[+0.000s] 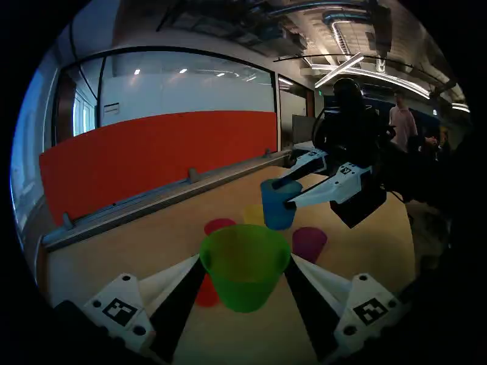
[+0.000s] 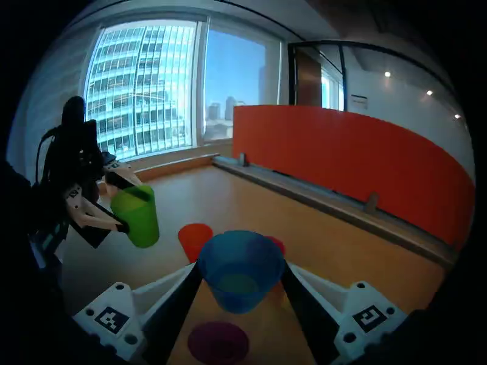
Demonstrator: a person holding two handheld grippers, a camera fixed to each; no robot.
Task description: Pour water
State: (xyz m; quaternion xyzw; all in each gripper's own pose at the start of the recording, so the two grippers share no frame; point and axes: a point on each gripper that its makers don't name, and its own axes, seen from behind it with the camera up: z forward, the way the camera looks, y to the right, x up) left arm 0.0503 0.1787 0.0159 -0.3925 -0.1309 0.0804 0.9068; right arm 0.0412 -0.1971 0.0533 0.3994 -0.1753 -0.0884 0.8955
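Our left gripper [image 1: 245,263] is closed to cup width, both fingers pressed on the sides of a green cup [image 1: 245,277] that sits upright between the fingertips. Its mouth faces us, but the translucent wall hides whether any water is in it. Beyond that cup, a red cup [image 1: 219,226], a yellow cup [image 1: 254,214] and a purple cup [image 1: 308,243] stand on the wooden tabletop [image 1: 152,243]. A further patch of red shows low, just left of the green cup; we cannot tell what it is.

Ahead and slightly right, our right gripper [image 1: 283,193] pinches a blue cup [image 1: 279,207] above the yellow one. An orange partition [image 1: 158,152] runs along the far left, and a person [image 1: 403,121] stands far off to the right.

From the right gripper view, the right gripper [image 2: 241,267] clamps the blue cup [image 2: 241,274] between both fingers, roughly upright. A paler greenish patch lies at its bottom, and we cannot say whether that is water. This view adds the purple cup [image 2: 218,342] directly below the fingers, the red cup [image 2: 195,238] just beyond on the left, and a large window [image 2: 152,91] far ahead. Off to the left, the left gripper [image 2: 129,207] holds the green cup [image 2: 137,216], well apart from the blue one.
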